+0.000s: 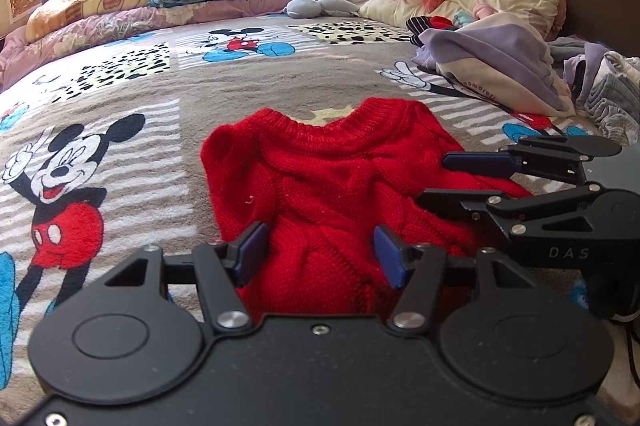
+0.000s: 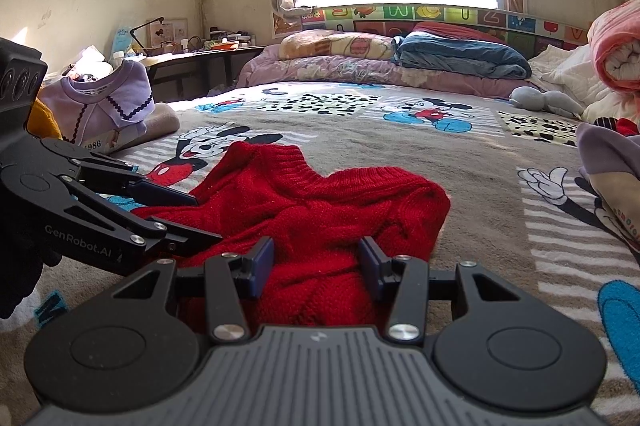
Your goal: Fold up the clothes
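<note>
Softly bunched on cartoon blanket [image 1: 120, 97]: red knit sweater [image 1: 332, 177], likely light, floppy, stretchy. Left gripper [image 1: 320, 258] and right gripper [image 2: 316, 262] both spread wide, holding nothing, over its near hem; best pinched at hem corners.

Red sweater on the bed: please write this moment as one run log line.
item: red knit sweater on Mickey blanket | left claw: open, at hem | right claw: open, at hem | fold: not started

The near hem of the red sweater [image 1: 320, 185] is hidden behind the left gripper [image 1: 320, 252] at the lower centre. In the right wrist view, the clutter on the desk [image 2: 200, 51] at upper left is too small to identify, and the pink quilt [image 2: 616, 45] is cut off by the right edge.
</note>
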